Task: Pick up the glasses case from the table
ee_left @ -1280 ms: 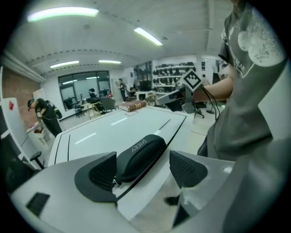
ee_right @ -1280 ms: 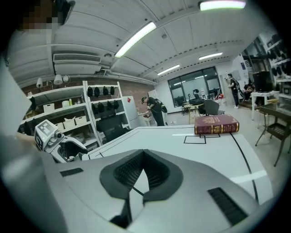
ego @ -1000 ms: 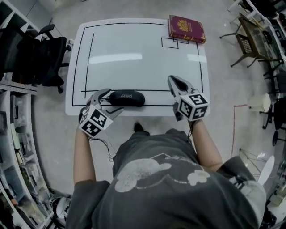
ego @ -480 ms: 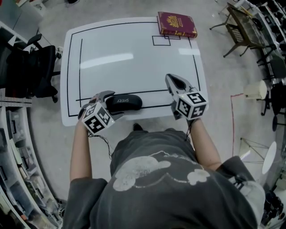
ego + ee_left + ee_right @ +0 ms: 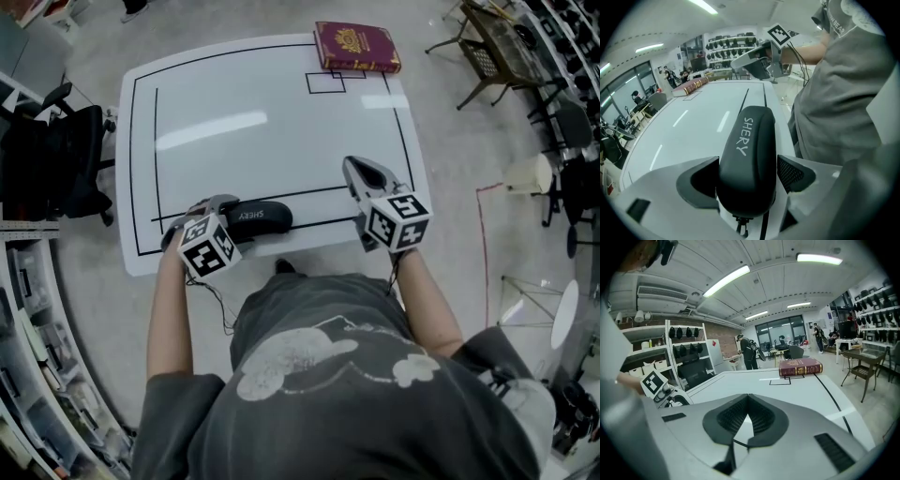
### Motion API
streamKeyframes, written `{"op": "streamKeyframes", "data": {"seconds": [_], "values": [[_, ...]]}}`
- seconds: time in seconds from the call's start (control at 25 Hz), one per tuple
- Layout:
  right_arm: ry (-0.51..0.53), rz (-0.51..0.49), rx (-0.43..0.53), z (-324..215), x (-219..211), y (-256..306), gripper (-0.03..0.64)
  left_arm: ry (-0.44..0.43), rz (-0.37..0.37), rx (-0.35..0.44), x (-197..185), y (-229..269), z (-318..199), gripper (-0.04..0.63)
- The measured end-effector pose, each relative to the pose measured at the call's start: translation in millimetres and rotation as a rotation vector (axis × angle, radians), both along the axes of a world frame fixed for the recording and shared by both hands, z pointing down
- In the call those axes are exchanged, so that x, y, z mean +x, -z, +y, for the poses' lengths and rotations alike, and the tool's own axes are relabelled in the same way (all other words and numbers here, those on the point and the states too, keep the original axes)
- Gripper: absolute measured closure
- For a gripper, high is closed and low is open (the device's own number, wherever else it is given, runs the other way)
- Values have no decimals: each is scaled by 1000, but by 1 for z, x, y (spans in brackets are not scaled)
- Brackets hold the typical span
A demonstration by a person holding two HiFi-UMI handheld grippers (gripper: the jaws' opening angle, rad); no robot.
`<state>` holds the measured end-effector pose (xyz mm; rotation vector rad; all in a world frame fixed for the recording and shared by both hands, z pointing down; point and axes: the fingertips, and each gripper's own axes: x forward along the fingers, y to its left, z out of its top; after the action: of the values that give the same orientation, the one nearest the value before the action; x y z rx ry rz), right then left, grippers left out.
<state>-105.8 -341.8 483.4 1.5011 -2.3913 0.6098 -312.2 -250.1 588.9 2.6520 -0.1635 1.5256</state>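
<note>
Table [image 5: 272, 141]: L gripper [image 5: 228, 217] jaws clamp glasses case [image 5: 264, 217]; R gripper [image 5: 356, 173] closed.

Black oblong glasses case [image 5: 258, 217], flat near table [image 5: 262, 141] front edge.

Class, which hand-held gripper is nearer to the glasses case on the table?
Left. The left hand-held gripper has its jaws on either side of the glasses case; the right hand-held gripper is well off to its right, shut and empty.
</note>
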Motion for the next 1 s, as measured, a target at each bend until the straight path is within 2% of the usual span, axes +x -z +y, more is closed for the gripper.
{"op": "streamKeyframes", "data": {"seconds": [0.08, 0.24, 0.44, 0.76, 1.0], "values": [[-4, 7, -4, 0, 1, -2, 617, -8, -2, 3, 1, 0, -1, 239], [-10, 17, -6, -1, 1, -2, 617, -20, 13, 3, 2, 2, 1, 249], [16, 4, 29, -3, -7, 8, 617, 62, 68, 17, 2, 11, -2, 252], [108, -25, 30, 0, -7, 13, 617, 339, 127, 110, -7, 38, -6, 253], [233, -46, 42, -5, -18, 26, 617, 675, 196, 135, -17, 61, -4, 253]]}}
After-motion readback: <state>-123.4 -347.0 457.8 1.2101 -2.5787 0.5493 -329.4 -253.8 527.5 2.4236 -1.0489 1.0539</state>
